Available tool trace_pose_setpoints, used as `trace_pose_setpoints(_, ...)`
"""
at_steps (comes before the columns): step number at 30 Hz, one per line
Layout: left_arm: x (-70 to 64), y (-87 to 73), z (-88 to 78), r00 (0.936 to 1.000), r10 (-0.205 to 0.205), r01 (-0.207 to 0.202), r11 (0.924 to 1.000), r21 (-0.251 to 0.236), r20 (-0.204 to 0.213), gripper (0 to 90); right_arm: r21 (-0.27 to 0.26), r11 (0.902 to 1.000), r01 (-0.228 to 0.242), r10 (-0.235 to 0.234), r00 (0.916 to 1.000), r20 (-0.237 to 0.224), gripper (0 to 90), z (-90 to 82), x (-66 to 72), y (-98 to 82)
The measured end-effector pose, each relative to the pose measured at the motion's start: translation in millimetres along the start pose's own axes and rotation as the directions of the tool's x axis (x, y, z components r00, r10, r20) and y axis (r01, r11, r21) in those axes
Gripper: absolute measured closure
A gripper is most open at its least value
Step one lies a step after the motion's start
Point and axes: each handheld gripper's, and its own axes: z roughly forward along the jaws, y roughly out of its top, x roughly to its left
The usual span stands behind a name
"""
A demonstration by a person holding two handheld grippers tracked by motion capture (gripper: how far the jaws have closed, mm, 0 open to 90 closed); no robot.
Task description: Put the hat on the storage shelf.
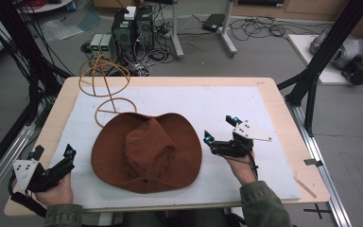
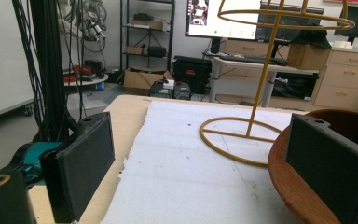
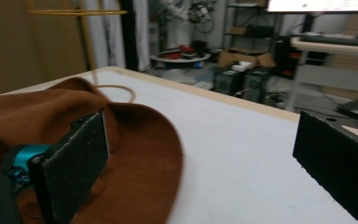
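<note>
A brown wide-brimmed hat (image 1: 146, 151) lies crown up in the middle of the white sheet (image 1: 194, 104). Behind it at the back left stands a yellow wire hat stand (image 1: 105, 85), whose ring base (image 2: 240, 140) rests on the sheet. My left gripper (image 1: 52, 153) sits open at the table's front left corner, left of the hat brim (image 2: 303, 196), nothing between its jaws. My right gripper (image 1: 220, 128) is open just right of the hat (image 3: 135, 154), one jaw next to the brim, holding nothing.
The wooden table (image 1: 274, 94) has its edges close on all sides. Black frame posts (image 1: 331, 42) rise at both sides. Computers and cables (image 1: 132, 33) cover the floor beyond the far edge. Bare white sheet lies right of the hat.
</note>
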Motion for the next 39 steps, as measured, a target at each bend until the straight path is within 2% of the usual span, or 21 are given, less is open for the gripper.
trace_pose_setpoints(2,0.8,-0.1,0.1,1.0,-0.002,0.002,1.0,0.003,0.002,8.6,0.01,0.9999,0.002,-0.002,0.9996,-0.029,2.6,4.8,3.5,1.7)
trace_pose_setpoints(4,1.0,-0.2,0.6,1.0,-0.004,0.004,1.0,0.003,0.002,8.6,0.033,0.9987,0.04,-0.036,0.9917,-0.123,2.6,19.8,14.2,4.3)
trace_pose_setpoints(5,1.3,-0.2,0.7,1.0,-0.006,0.006,1.0,0.002,0.003,8.6,0.033,0.9987,0.04,-0.036,0.9917,-0.123,2.6,19.8,14.2,4.3)
trace_pose_setpoints(6,1.6,-0.4,1.0,1.0,-0.007,0.007,1.0,0.003,0.003,8.6,0.061,0.9961,0.064,-0.052,0.9822,-0.181,2.6,29.4,20.9,3.7)
trace_pose_setpoints(8,1.9,-0.7,1.5,0.9999,-0.011,0.011,0.9999,0.001,0.003,8.8,0.072,0.9946,0.074,-0.058,0.9766,-0.207,2.6,33.8,23.7,3.1)
trace_pose_setpoints(10,2.7,-0.6,1.6,0.9999,-0.011,0.011,0.9999,0.004,0.003,8.9,0.099,0.9902,0.099,-0.066,0.9536,-0.294,2.6,45.4,31.5,0.8)
trace_pose_setpoints(11,2.9,-0.8,1.7,0.9999,-0.014,0.014,0.9999,0.002,0.002,8.9,0.099,0.9902,0.099,-0.066,0.9536,-0.294,2.6,45.4,31.5,0.8)
trace_pose_setpoints(12,3.5,-0.8,1.7,0.9999,-0.012,0.012,0.9999,0.003,0.001,8.9,0.102,0.9894,0.103,-0.066,0.9453,-0.319,2.6,48.9,33.8,-0.2)
trace_pose_setpoints(13,3.5,-0.9,2.0,0.9999,-0.015,0.015,0.9999,0.002,0.002,8.9,0.123,0.9851,0.12,-0.066,0.9254,-0.373,2.6,54.9,38.3,-2.5)
trace_pose_setpoints(14,3.5,-0.9,2.1,0.9999,-0.017,0.017,0.9998,0.003,0.0,8.9,0.123,0.9851,0.12,-0.066,0.9254,-0.373,2.6,54.9,38.3,-2.5)
trace_pose_setpoints(15,3.6,-1.0,2.4,0.9998,-0.018,0.018,0.9998,0.002,0.001,8.9,0.15,0.9784,0.142,-0.07,0.91,-0.409,2.7,60.2,44.5,-5.5)
trace_pose_setpoints(18,3.5,-1.0,2.5,0.9999,-0.012,0.012,0.9999,0.006,0.002,8.9,0.167,0.9668,0.193,-0.101,0.8898,-0.445,2.7,67.3,55.3,-8.5)
trace_pose_setpoints(19,3.4,-1.0,2.6,0.9999,-0.01,0.01,0.9999,0.007,0.002,8.9,0.167,0.9668,0.193,-0.101,0.8898,-0.445,2.7,67.3,55.3,-8.5)
trace_pose_setpoints(20,2.9,-1.1,3.0,0.9999,-0.013,0.013,0.9999,0.006,0.003,8.9,0.194,0.9606,0.199,-0.086,0.8776,-0.472,2.7,73.2,62.0,-10.1)
trace_pose_setpoints(27,2.5,-1.4,3.7,0.9999,-0.016,0.016,0.9999,0.006,0.007,8.9,0.249,0.9417,0.227,-0.07,0.8549,-0.514,5.4,93.0,74.7,-16.9)
trace_pose_setpoints(28,3.4,-1.6,3.8,0.9998,-0.02,0.02,0.9998,0.006,0.006,8.9,0.254,0.9344,0.249,-0.09,0.8562,-0.509,11.2,96.4,76.3,-19.8)
trace_pose_setpoints(31,4.3,-1.8,4.1,0.9997,-0.024,0.024,0.9997,0.006,0.004,8.9,0.267,0.9277,0.261,-0.091,0.8516,-0.516,24.3,97.4,76.4,-20.6)
trace_pose_setpoints(34,5.0,-1.9,4.1,0.9996,-0.029,0.029,0.9995,0.009,0.003,8.9,0.289,0.9203,0.263,-0.071,0.8401,-0.538,63.8,96.0,78.5,-20.7)
trace_pose_setpoints(35,5.2,-1.9,4.1,0.9995,-0.031,0.031,0.9995,0.008,0.004,8.9,0.301,0.9164,0.264,-0.071,0.8469,-0.527,76.5,95.3,79.7,-21.0)
trace_pose_setpoints(36,5.1,-2.0,4.3,0.9993,-0.036,0.036,0.9993,0.006,0.003,9.0,0.277,0.9122,0.302,-0.125,0.8496,-0.512,85.6,94.0,81.9,-22.2)
trace_pose_setpoints(39,5.5,-2.0,4.1,0.9991,-0.04,0.04,0.9992,0.007,0.012,10.1,0.277,0.9136,0.297,-0.117,0.8458,-0.52,87.3,93.8,83.3,-23.1)
